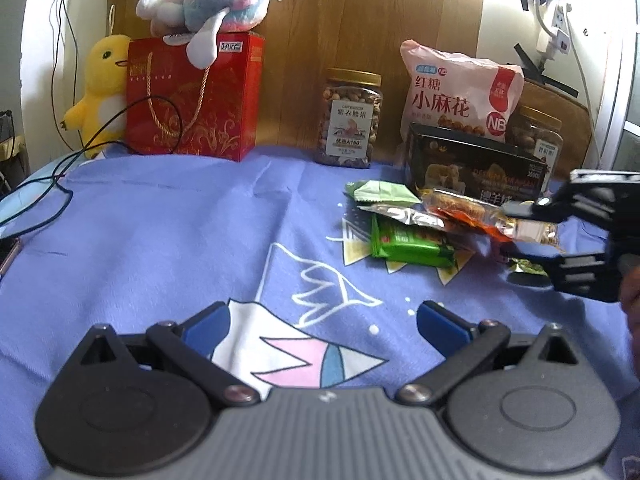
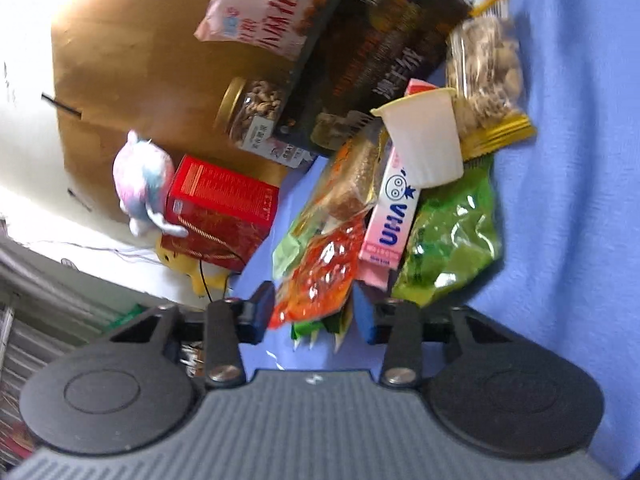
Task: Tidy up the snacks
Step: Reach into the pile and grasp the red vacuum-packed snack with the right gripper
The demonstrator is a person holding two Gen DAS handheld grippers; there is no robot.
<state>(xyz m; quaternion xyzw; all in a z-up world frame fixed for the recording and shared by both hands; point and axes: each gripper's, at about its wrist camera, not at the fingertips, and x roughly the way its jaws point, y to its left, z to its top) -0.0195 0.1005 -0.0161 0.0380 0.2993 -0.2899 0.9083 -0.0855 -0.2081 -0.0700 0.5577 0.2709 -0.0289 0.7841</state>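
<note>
A heap of snacks lies on the blue cloth (image 1: 160, 240). My right gripper (image 1: 524, 234) comes in from the right, rolled on its side, and is shut on the end of an orange see-through snack packet (image 1: 460, 210), held just above the heap. In the right wrist view that orange packet (image 2: 320, 272) sits between the fingers of the right gripper (image 2: 312, 316). Under it are a green wafer packet (image 1: 412, 246), a silver packet (image 1: 404, 214) and a pale green packet (image 1: 380, 192). My left gripper (image 1: 324, 316) hangs open over bare cloth, nothing between its blue pads.
Behind the heap stand a black box (image 1: 476, 168), a pink bag (image 1: 460, 92) and two nut jars (image 1: 348, 120). A white cup (image 2: 424, 140), pink UHA box (image 2: 392, 208), green bag (image 2: 452, 236) and peanut bag (image 2: 488, 76) lie close. Far left: red gift box (image 1: 196, 96), plush toys, black cable (image 1: 60, 196).
</note>
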